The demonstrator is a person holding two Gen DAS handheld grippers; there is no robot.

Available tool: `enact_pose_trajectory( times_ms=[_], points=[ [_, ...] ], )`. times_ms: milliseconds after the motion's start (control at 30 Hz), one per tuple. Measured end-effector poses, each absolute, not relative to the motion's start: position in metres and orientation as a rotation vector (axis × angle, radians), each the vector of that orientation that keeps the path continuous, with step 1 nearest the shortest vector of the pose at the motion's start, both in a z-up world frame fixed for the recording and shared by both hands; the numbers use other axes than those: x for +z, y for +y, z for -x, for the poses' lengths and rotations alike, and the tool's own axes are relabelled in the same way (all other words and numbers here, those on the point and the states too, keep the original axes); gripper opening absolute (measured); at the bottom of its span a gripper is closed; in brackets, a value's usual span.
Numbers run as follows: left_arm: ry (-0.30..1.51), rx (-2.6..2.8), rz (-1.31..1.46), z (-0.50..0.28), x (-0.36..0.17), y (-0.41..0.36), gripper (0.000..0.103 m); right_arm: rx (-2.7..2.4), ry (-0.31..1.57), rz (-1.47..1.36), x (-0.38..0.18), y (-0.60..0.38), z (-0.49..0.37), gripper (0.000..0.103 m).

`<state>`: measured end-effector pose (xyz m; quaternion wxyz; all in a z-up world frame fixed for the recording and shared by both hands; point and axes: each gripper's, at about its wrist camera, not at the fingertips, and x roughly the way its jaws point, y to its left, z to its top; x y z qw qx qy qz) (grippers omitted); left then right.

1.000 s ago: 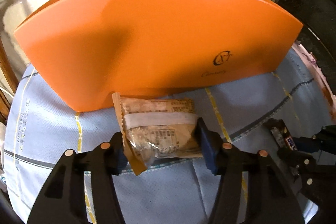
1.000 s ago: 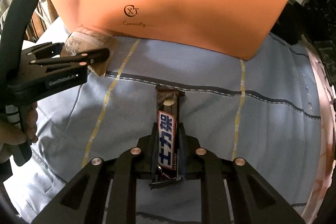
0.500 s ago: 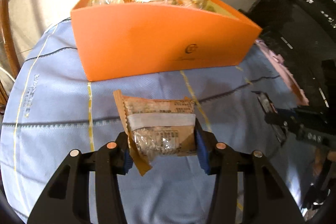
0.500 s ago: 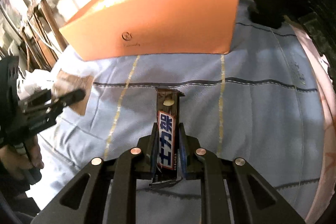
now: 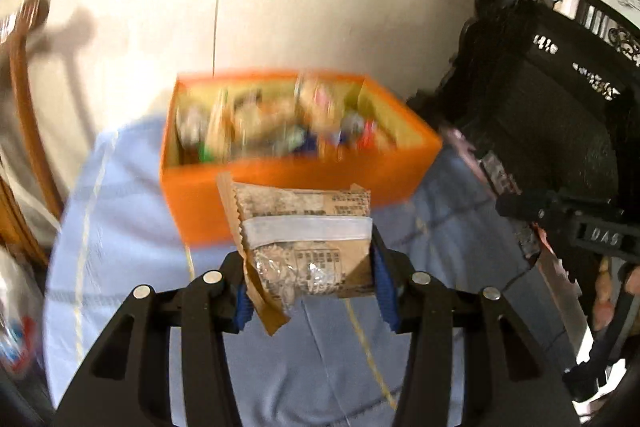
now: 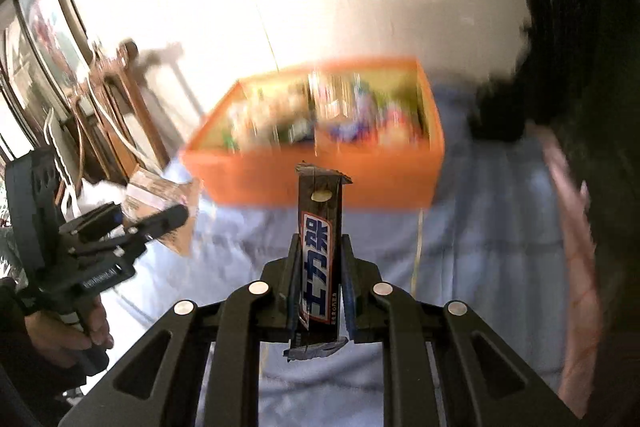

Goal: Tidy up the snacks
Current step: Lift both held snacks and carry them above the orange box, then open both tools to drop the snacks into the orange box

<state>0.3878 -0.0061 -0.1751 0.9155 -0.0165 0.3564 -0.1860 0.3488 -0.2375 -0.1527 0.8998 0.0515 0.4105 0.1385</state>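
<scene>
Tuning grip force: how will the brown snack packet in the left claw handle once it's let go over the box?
The brown snack packet looks crinkly and floppy: its corner droops below the left claw. It probably weighs little and should drop flat, not roll.

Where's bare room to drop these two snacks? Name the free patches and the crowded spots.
Free: the blue tablecloth in front of the orange box, between it and both grippers. Crowded: the box interior, heaped with wrappers, though blur hides any gaps. The left gripper holds the brown snack packet, the right gripper the chocolate bar.
</scene>
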Motion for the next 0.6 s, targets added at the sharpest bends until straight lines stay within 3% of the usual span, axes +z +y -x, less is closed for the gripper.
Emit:
enact_pose_trajectory(
  times_ms=[267, 533, 567, 600],
  points=[
    [0.608, -0.347, 0.014, -0.46, -0.09, -0.018, 0.047, 0.284, 0.725, -0.065, -0.062, -0.238, -0.417, 0.017],
    [0.592, -0.294, 0.003, -0.518, -0.074, -0.026, 0.051, 0.293, 0.712, -0.041, -0.046, -0.226, -0.479, 0.019],
    [0.598, -0.29, 0.007, -0.527, -0.078, -0.026, 0.067, 0.314, 0.74, -0.036, -0.053, -0.222, -0.496, 0.021],
    [0.616, -0.285, 0.013, -0.538, -0.084, -0.027, 0.098, 0.316, 0.768, -0.027, -0.06, -0.219, -0.506, 0.042]
  ],
)
